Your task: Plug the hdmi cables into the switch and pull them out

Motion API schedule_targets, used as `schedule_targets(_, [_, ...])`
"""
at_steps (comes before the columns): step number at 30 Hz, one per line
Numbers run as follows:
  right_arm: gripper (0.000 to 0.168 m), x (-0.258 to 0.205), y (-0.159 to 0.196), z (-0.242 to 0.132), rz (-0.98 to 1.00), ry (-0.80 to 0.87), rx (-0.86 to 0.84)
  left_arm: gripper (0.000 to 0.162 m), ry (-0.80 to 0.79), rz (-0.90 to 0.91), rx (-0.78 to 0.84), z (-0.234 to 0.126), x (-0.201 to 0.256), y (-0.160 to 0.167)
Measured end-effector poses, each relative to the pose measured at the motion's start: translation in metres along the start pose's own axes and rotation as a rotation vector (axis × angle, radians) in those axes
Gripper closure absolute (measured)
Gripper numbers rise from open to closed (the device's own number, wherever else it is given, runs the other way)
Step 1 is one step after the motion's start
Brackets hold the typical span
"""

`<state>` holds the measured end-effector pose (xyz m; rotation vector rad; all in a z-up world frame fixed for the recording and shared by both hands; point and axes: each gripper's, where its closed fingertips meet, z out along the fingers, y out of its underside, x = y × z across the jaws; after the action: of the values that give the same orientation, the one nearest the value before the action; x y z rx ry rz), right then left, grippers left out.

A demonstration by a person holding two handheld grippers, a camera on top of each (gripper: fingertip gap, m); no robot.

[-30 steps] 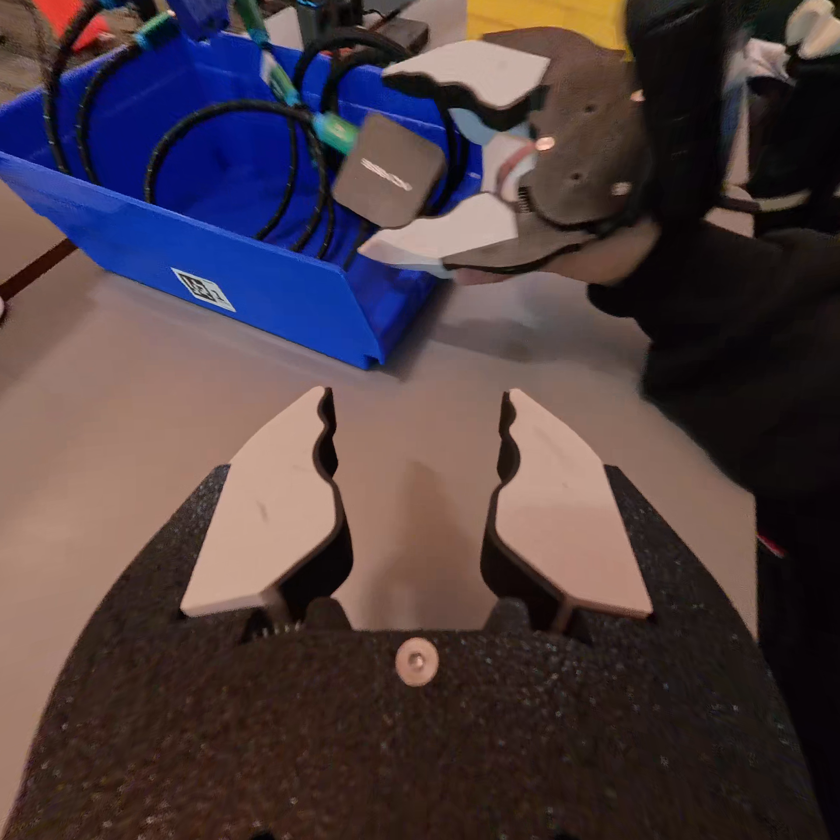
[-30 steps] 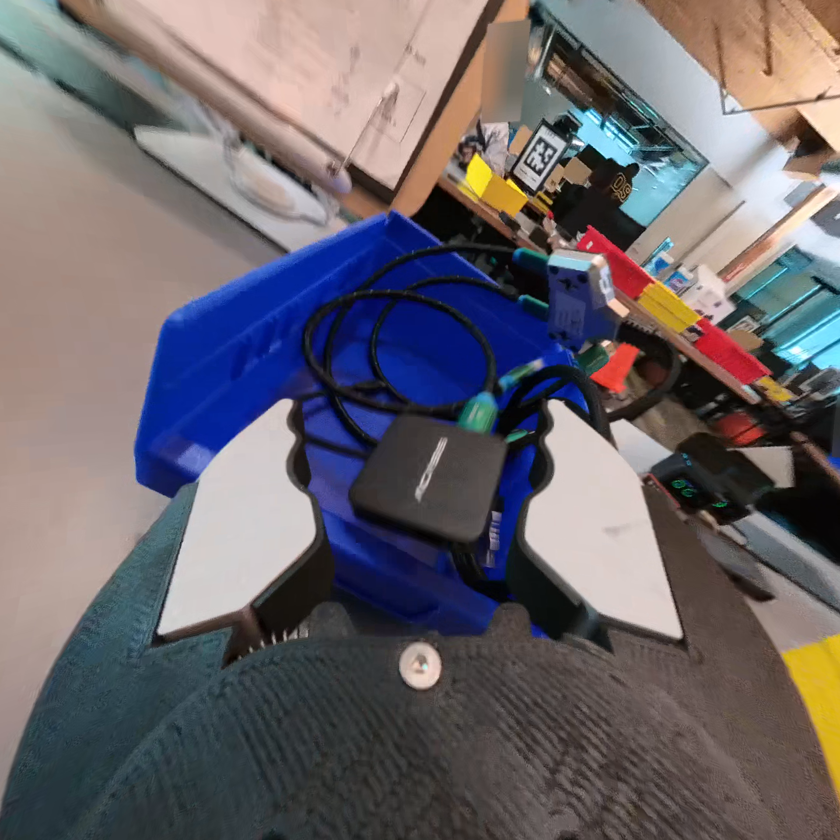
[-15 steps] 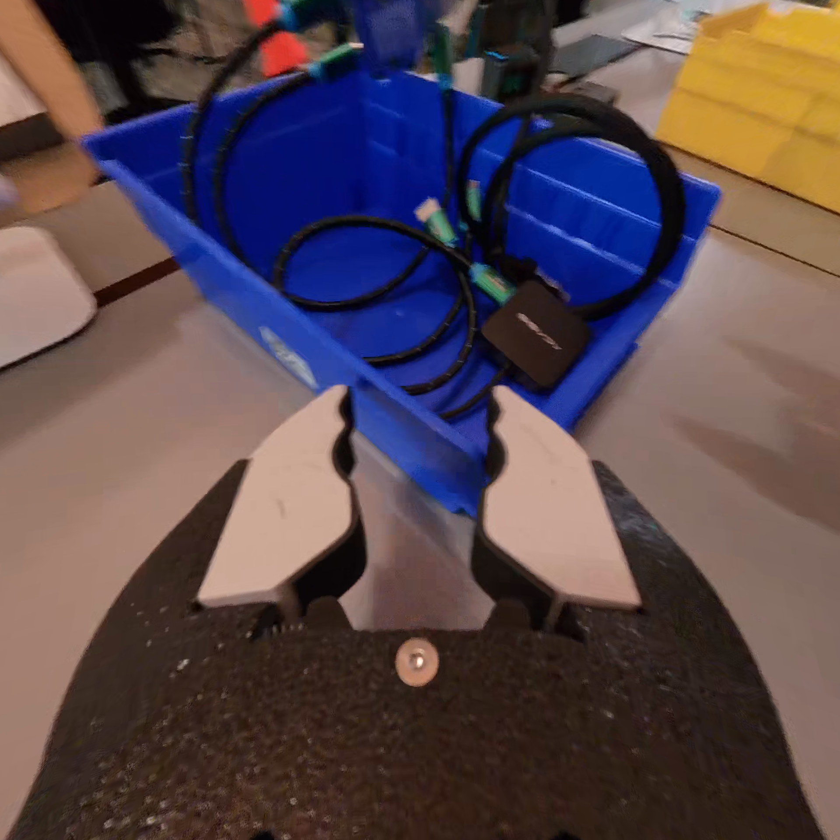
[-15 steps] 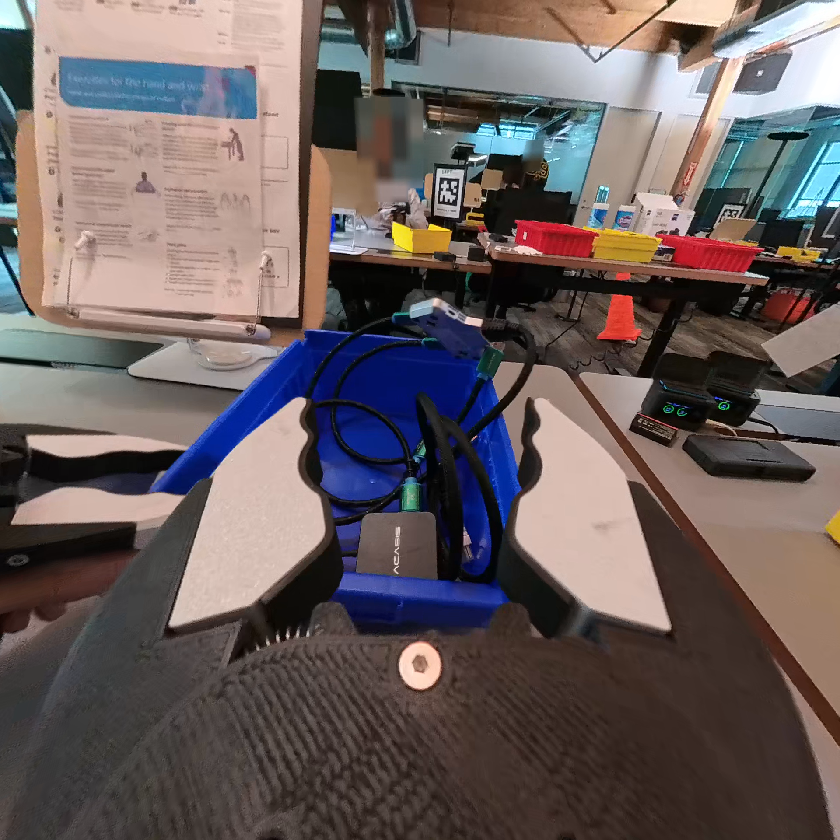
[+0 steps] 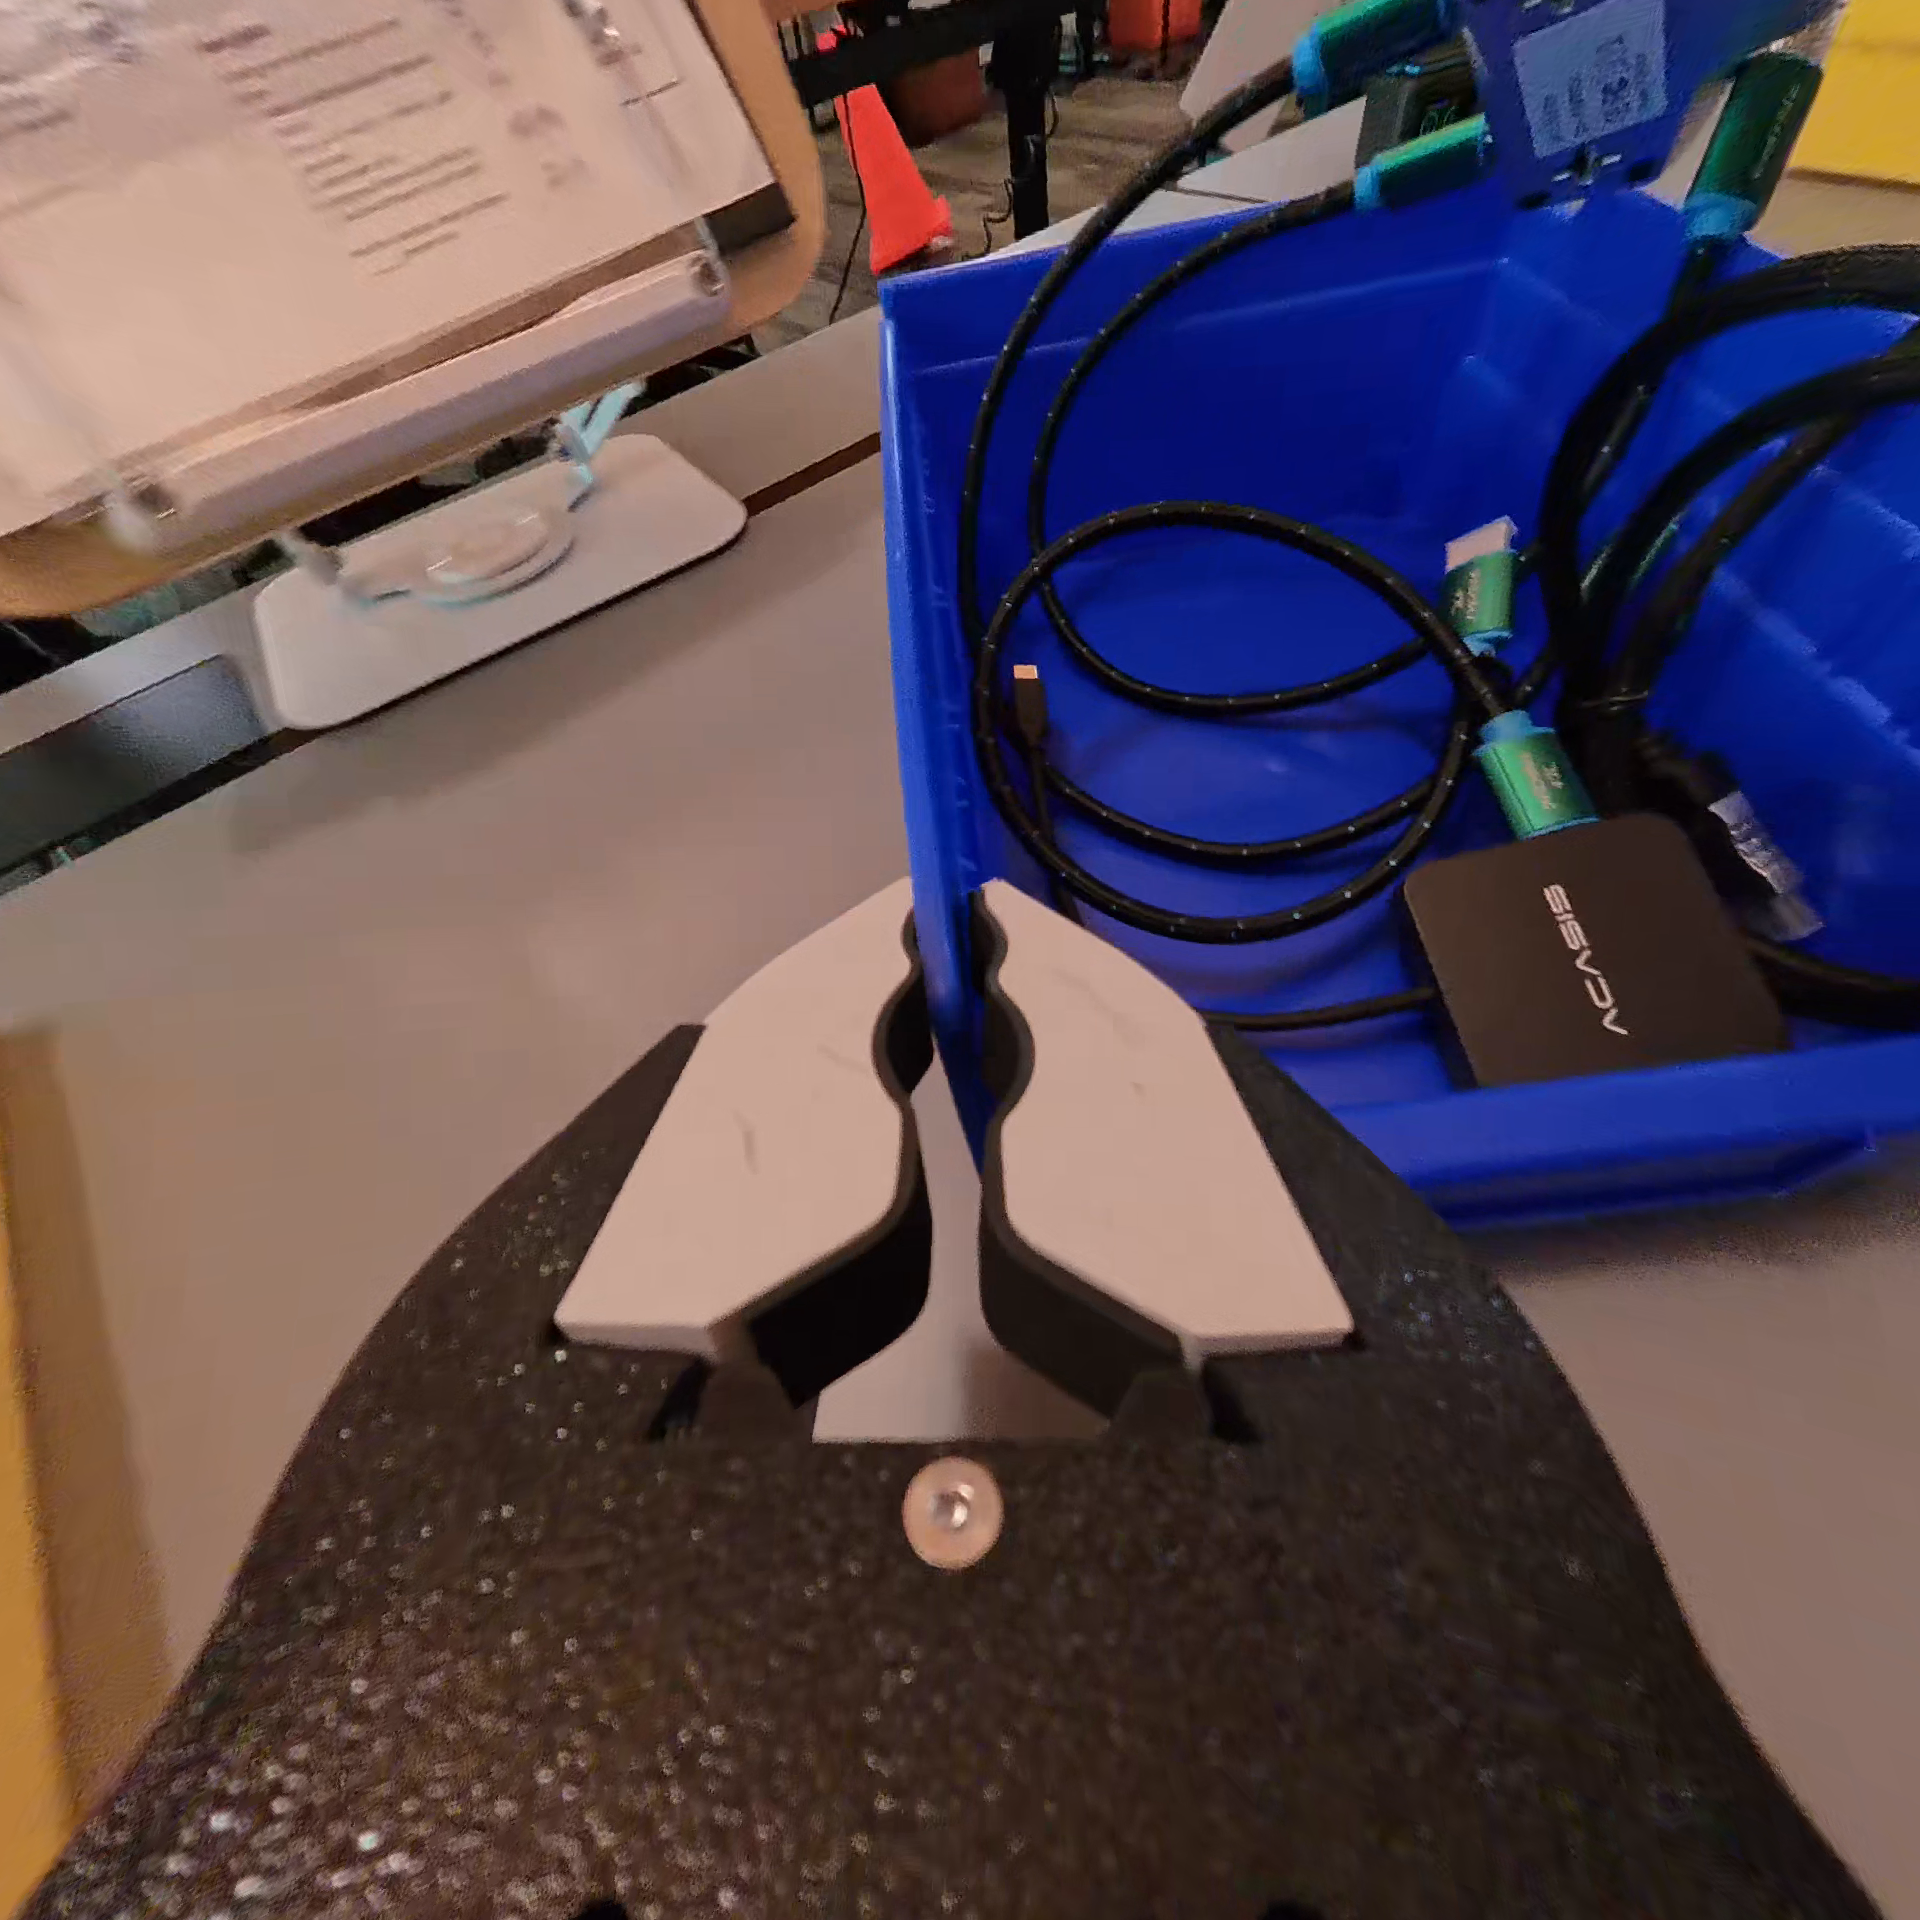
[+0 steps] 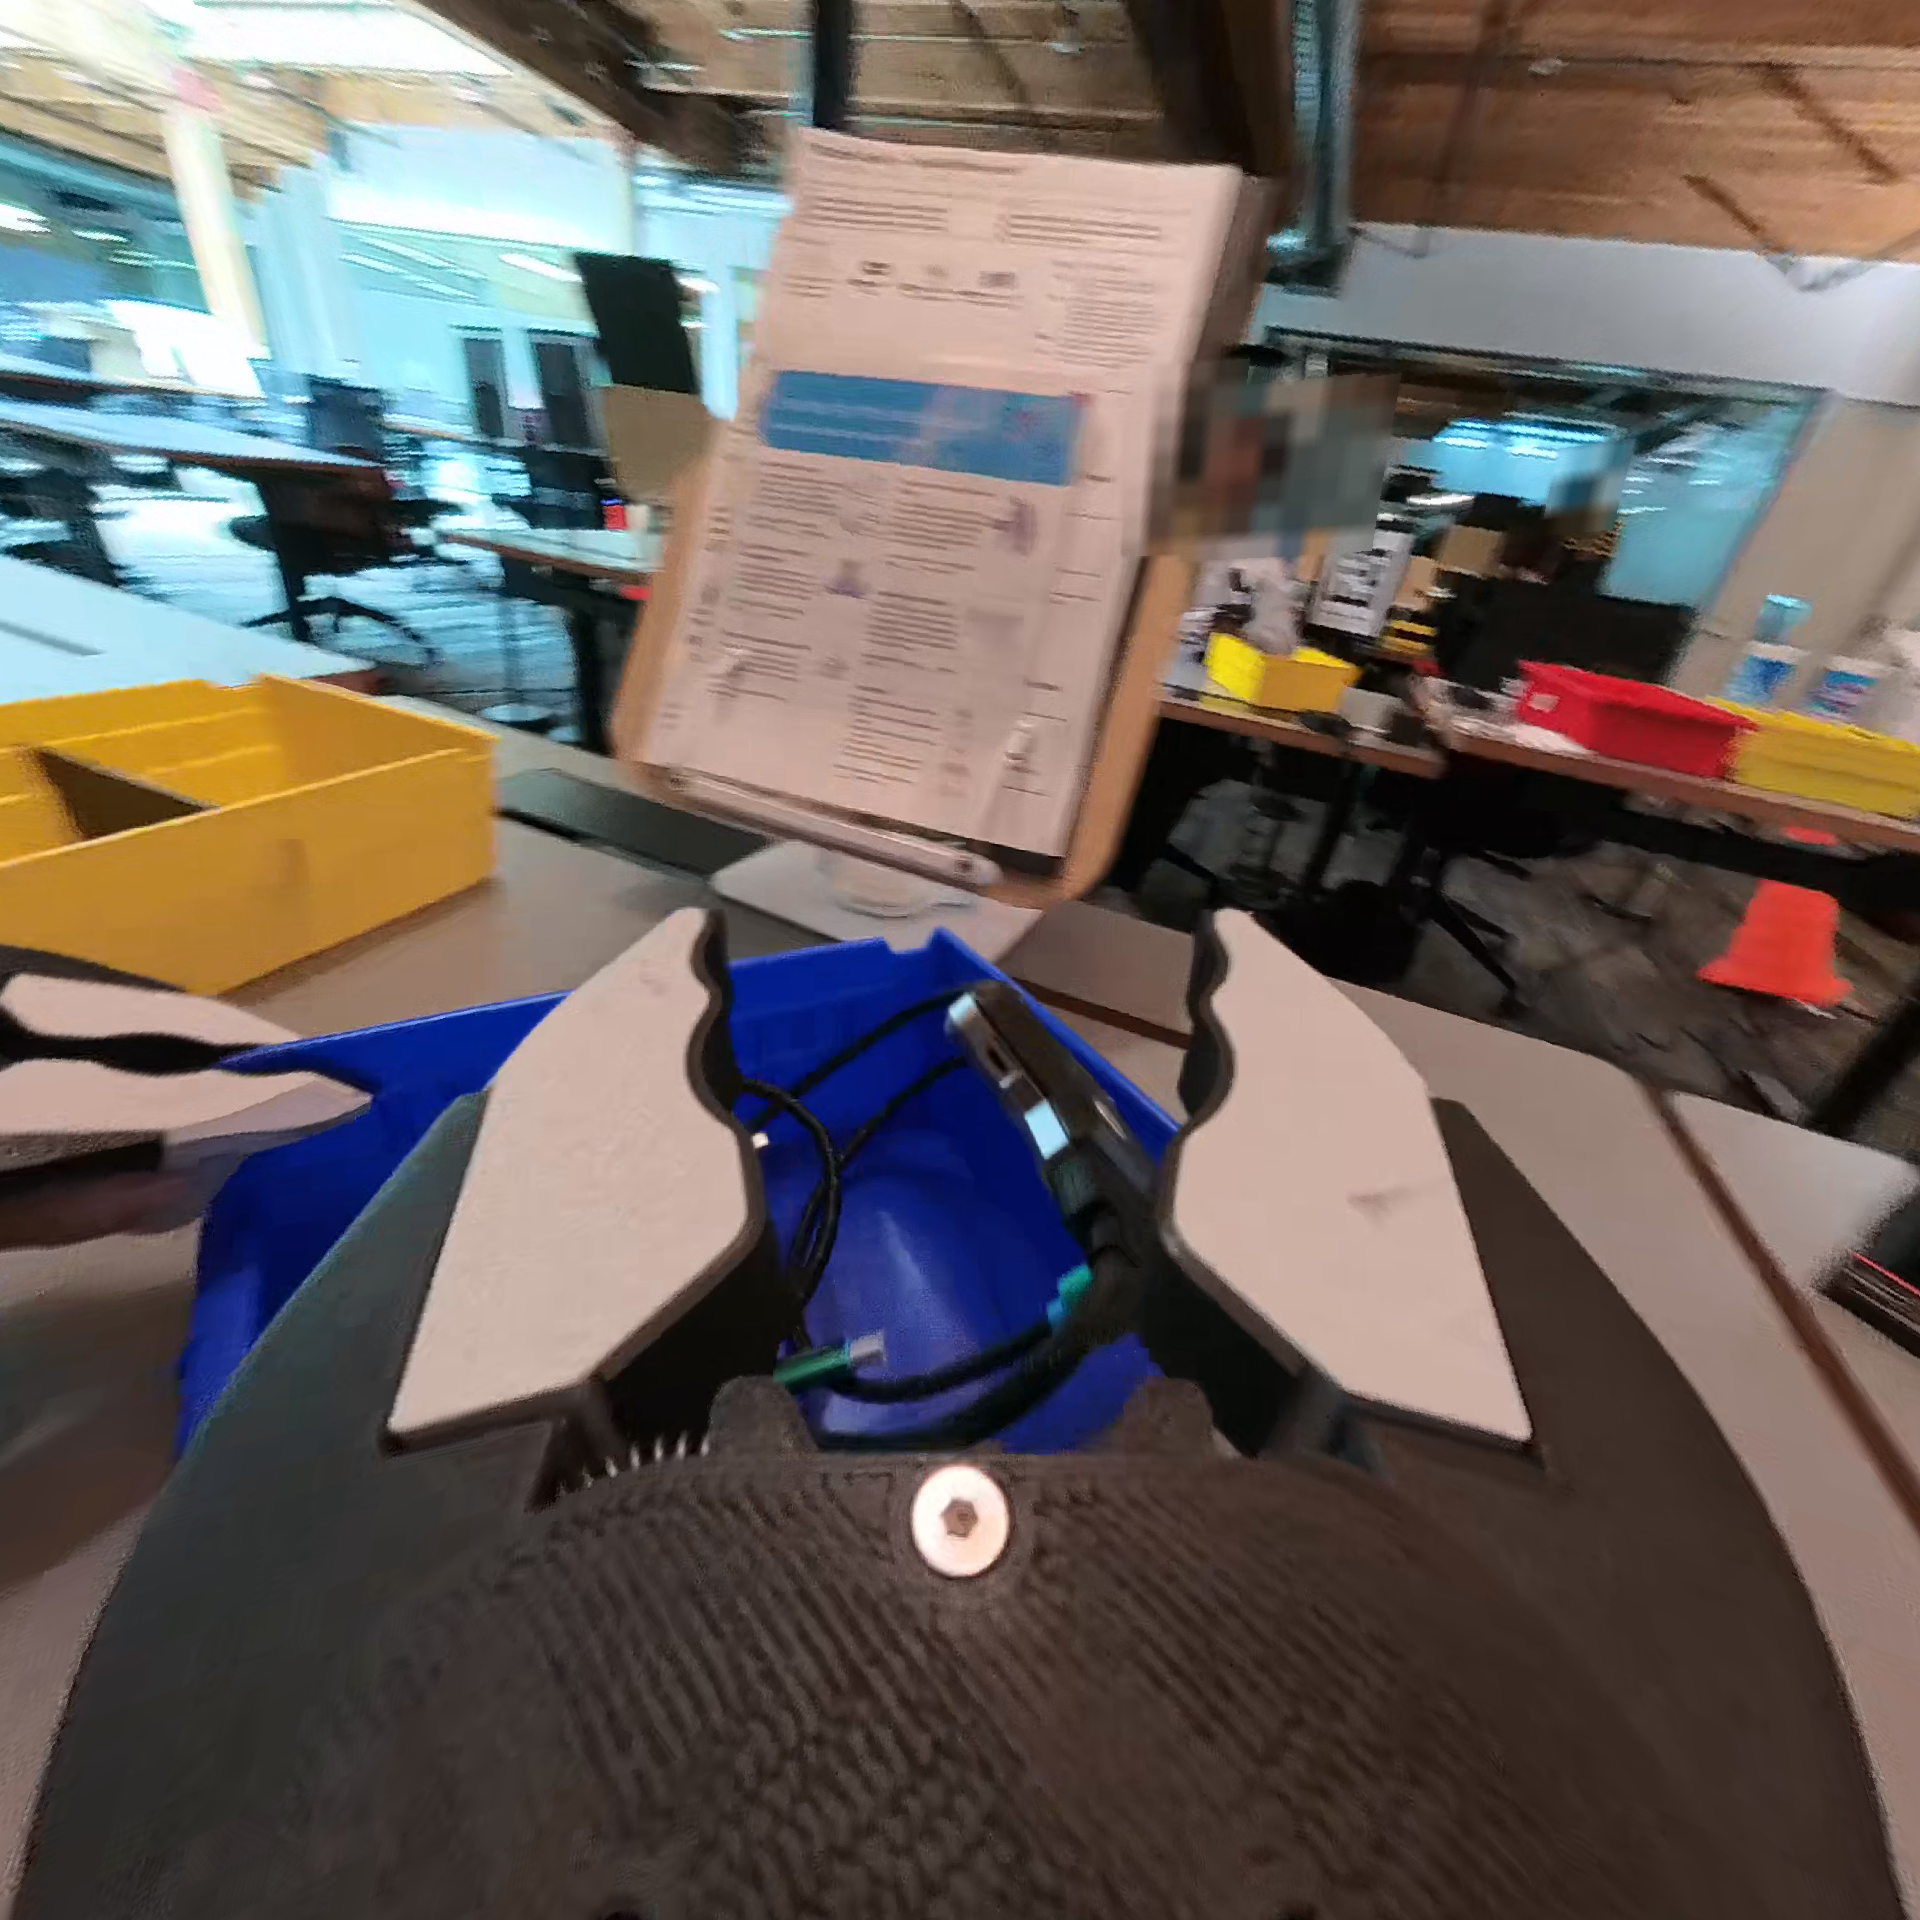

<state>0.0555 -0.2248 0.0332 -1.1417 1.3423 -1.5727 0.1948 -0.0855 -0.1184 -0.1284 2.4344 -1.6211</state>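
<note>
Your left gripper is pinched almost closed on the near-left corner wall of the blue bin, one finger outside the wall, the other inside it. Your right gripper is spread wide over the bin and has hold of nothing; cables and blue plastic show in the gap between its fingers.

The left wrist view opens up the bin's inside: a flat black box lies against the near wall with a green-ended hdmi plug touching its far edge. Black braided hdmi cables coil across the floor, and one loose green plug lies farther back. At the far rim, a blue switch sits propped up with green plugs at its sides.

Only the right wrist view catches your left gripper from the side, at the bin's left edge. It also shows a yellow tray far left and a stand holding printed sheets just beyond the bin. The device leaning on the bin's right wall is too blurred there to name.
</note>
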Motion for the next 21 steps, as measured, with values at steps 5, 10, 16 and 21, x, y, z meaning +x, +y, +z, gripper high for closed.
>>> schedule_targets(5, [0.056,-0.114,-0.004,0.022,0.126,-0.361,-0.062,0.157,-0.074,0.015,0.028,-0.073,-0.029,0.033])
schedule_targets(10, [0.072,-0.198,-0.080,0.063,0.125,-0.560,-0.057,0.158,-0.155,-0.003,0.065,-0.101,-0.056,0.046])
schedule_targets(16, [0.061,-0.282,-0.016,0.198,0.084,-0.557,-0.538,0.157,-0.203,0.007,0.089,-0.105,-0.080,0.049])
schedule_targets(21, [0.082,-0.333,0.067,0.255,0.222,-0.505,-0.811,0.158,-0.268,-0.011,0.151,-0.118,-0.087,0.053])
